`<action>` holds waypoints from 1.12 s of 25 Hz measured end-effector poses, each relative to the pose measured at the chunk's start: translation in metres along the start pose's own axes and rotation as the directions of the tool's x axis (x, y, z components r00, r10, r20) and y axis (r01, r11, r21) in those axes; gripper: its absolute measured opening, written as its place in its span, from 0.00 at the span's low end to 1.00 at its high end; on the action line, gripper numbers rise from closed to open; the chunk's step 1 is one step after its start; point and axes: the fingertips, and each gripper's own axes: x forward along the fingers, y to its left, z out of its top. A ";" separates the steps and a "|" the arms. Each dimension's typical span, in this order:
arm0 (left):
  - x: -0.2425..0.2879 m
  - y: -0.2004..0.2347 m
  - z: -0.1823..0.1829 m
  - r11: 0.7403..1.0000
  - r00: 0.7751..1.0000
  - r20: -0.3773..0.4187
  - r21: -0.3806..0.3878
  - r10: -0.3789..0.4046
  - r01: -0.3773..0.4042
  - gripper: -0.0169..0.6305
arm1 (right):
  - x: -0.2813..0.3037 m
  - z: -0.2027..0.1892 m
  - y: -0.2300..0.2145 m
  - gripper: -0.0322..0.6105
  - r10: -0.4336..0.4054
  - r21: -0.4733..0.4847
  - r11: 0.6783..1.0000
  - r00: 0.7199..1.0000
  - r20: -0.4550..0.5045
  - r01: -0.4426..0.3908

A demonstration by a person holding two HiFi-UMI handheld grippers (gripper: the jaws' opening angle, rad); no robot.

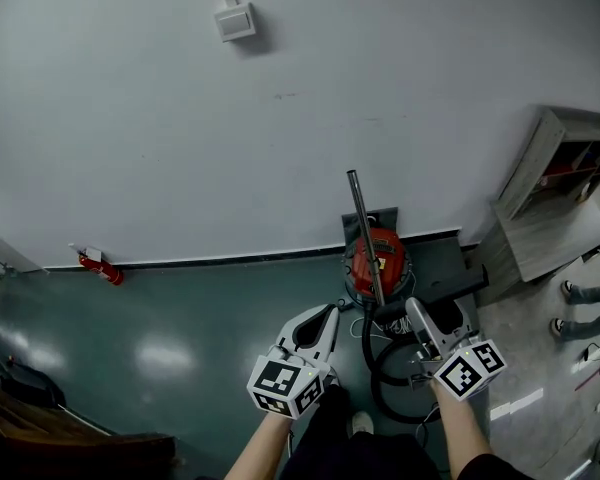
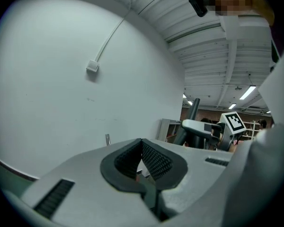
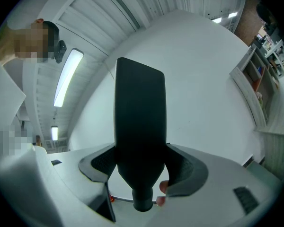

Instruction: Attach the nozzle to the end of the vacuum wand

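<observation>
**A:** How much room is there?

**B:** Plenty on the left: glossy green floor (image 1: 170, 353) runs bare to the white wall (image 1: 160, 118), with just a red fire extinguisher (image 1: 100, 266) at that edge. The right's cramped. There's a red canister vacuum (image 1: 390, 258), an upright silver metal wand (image 1: 365, 233), a looped black hose (image 1: 378, 368) and a wooden shelf unit (image 1: 555, 183).

**A:** Claws?

**B:** The right claw (image 3: 139, 162) is clamped on the black plastic nozzle (image 3: 139, 122), just right of the wand. The left claw (image 2: 142, 143) is clenched, empty.
</observation>
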 end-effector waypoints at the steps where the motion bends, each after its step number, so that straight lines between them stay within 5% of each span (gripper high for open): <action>1: 0.003 0.007 0.000 1.000 1.000 -0.002 -0.002 -0.003 0.003 0.03 | 0.007 -0.002 -0.001 0.56 -0.004 0.000 1.000 1.000 0.002 0.004; 28: 0.087 0.122 0.028 0.988 0.987 -0.061 -0.052 -0.150 0.147 0.03 | 0.130 0.004 -0.016 0.56 -0.152 -0.014 0.988 0.988 0.040 0.153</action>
